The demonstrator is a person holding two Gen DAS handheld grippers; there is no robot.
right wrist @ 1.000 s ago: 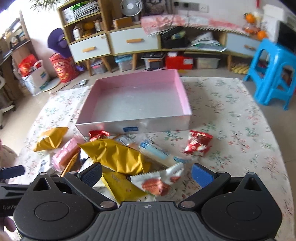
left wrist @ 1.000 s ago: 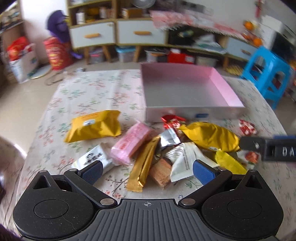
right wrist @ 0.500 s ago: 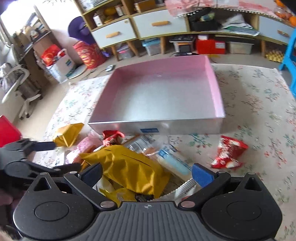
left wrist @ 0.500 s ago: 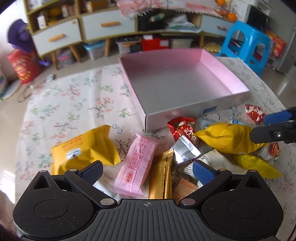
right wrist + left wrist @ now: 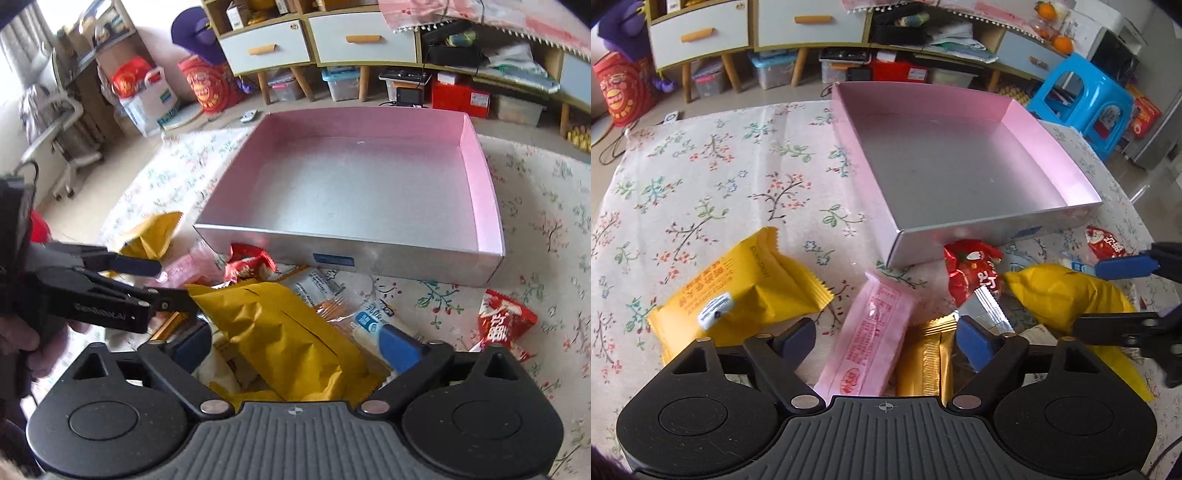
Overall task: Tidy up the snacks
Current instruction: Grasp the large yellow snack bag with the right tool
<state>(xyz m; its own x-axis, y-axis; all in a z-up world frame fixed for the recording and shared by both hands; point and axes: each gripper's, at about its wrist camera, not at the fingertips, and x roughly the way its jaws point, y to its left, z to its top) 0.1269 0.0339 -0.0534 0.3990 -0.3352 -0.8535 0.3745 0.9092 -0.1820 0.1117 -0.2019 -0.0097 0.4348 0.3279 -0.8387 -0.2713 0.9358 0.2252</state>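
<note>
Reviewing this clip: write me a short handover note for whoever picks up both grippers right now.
Left gripper: jaws have just been closing, either side of the pink packet and gold bar, not yet gripping.
Right gripper: jaws have just been closing around the large yellow bag, pads not clearly pressing.
Pink box: holds nothing. All snacks lie on the floral cloth in front of it.
Done: nothing boxed.
Left: grip, lift, place every packet in the box.
</note>
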